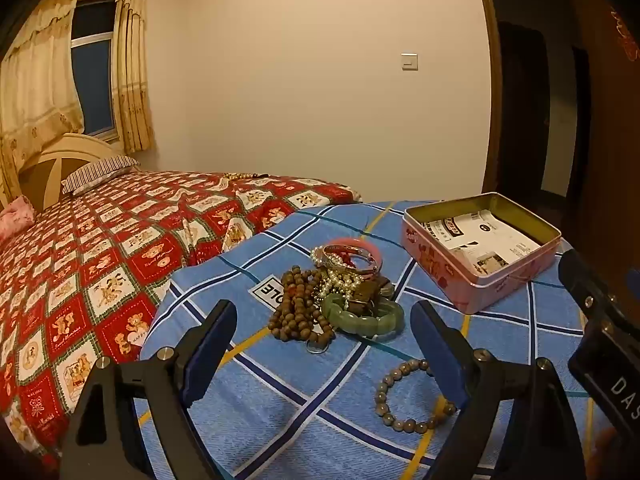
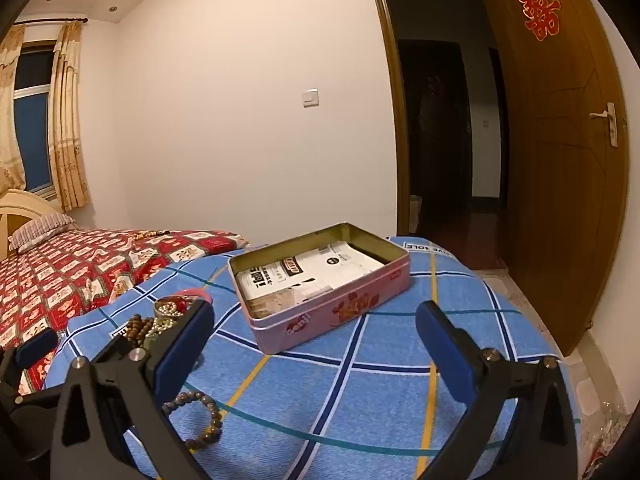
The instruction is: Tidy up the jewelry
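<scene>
A heap of jewelry lies on the blue checked cloth (image 1: 280, 420): a brown wooden bead string (image 1: 298, 312), a green jade bracelet (image 1: 362, 316), a pink bangle (image 1: 354, 254) and pearl strands (image 1: 340, 280). A grey bead bracelet (image 1: 408, 396) lies apart, nearer, close to my left gripper's right finger. My left gripper (image 1: 324, 320) hovers open just before the heap, holding nothing. An open pink tin (image 1: 480, 248) (image 2: 320, 280) with white printed packets inside sits right of the heap. My right gripper (image 2: 316, 324) stands open before the tin, empty. The grey bracelet (image 2: 204, 420) shows partly behind its left finger.
A bed with a red teddy-bear quilt (image 1: 100, 260) lies to the left, with a striped pillow (image 1: 100, 174) and a headboard. An open wooden door (image 2: 560, 160) and a dark doorway stand to the right. The cloth's rounded edge drops off on the right side.
</scene>
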`<state>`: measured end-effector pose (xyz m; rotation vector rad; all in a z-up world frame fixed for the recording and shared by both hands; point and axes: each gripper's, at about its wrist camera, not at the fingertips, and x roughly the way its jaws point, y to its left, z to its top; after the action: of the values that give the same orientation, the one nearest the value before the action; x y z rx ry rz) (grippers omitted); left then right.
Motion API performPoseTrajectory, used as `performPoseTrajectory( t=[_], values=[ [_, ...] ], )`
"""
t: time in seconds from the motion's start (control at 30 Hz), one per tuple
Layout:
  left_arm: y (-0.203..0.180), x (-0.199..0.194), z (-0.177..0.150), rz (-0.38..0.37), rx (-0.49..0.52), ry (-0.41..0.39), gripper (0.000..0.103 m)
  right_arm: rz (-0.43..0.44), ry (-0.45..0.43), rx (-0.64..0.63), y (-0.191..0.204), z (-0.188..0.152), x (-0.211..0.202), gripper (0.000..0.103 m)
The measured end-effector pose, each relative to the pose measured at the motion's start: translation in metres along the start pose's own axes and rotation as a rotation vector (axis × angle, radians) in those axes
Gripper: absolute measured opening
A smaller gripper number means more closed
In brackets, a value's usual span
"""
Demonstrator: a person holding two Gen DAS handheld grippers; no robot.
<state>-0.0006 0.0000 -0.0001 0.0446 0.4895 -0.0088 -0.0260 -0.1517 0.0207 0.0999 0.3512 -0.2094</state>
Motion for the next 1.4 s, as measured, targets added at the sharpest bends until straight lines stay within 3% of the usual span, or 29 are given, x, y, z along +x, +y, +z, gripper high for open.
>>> performPoseTrajectory(
  t=[1.4],
  values=[
    [-0.0001,0.0023,-0.0014,0.022,-0.001,0.012,0.089,0.004,0.006,0.033,-0.0094,-0.0012,0.0042,0.103]
  ],
)
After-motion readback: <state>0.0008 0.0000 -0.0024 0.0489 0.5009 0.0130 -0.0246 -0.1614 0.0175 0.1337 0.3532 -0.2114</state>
